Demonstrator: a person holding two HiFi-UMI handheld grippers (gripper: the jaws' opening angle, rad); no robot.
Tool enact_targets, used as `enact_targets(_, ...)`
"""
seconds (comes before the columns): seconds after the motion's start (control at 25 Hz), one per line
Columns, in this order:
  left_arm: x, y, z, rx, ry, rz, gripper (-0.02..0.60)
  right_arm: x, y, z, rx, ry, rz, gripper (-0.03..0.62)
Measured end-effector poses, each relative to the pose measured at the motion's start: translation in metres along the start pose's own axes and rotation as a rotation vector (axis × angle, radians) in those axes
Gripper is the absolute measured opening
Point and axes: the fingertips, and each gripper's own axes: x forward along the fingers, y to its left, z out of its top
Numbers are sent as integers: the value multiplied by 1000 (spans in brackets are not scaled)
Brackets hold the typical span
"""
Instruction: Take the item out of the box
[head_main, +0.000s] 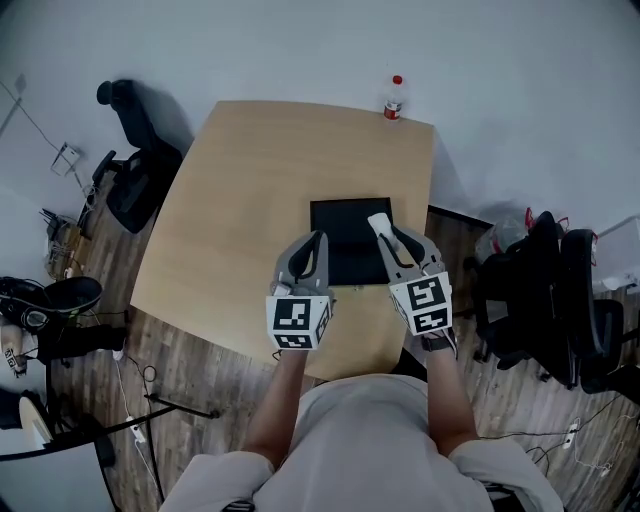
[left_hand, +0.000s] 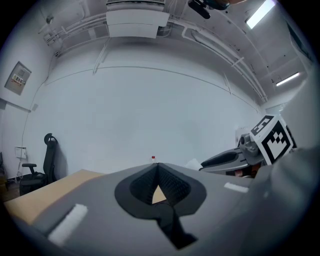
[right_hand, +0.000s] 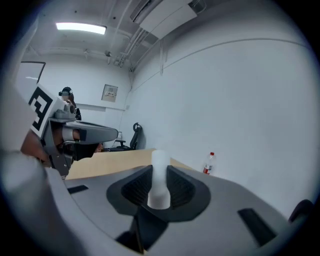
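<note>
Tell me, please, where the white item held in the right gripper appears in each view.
Head view: white item right of centre, at the right gripper's tips, over the black box.
Left gripper view: right of centre, a white sliver at that gripper's tip.
Right gripper view: low centre, clamped between the jaws.
Shared landmark: the red-capped bottle, in all three.

your light wooden worktop (head_main: 240, 200) carries a flat black box (head_main: 340, 225) close to its near edge, right of the middle, and a red-capped bottle (head_main: 394, 100) upright at its far right corner.
</note>
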Motion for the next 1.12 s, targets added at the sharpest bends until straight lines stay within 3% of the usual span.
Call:
enact_targets(0.36,-15,-1,34,2,-63,1,6,-42,-14,56,-22,-157,-140,99)
enact_targets(0.68,-26,-7,61,16,-120,1,6,-78,-34,83,56,-274,-253,98)
enact_targets(1.12,-37,-13,75,38,-147,13,6,-96,-33,85,96,-298,-281,98)
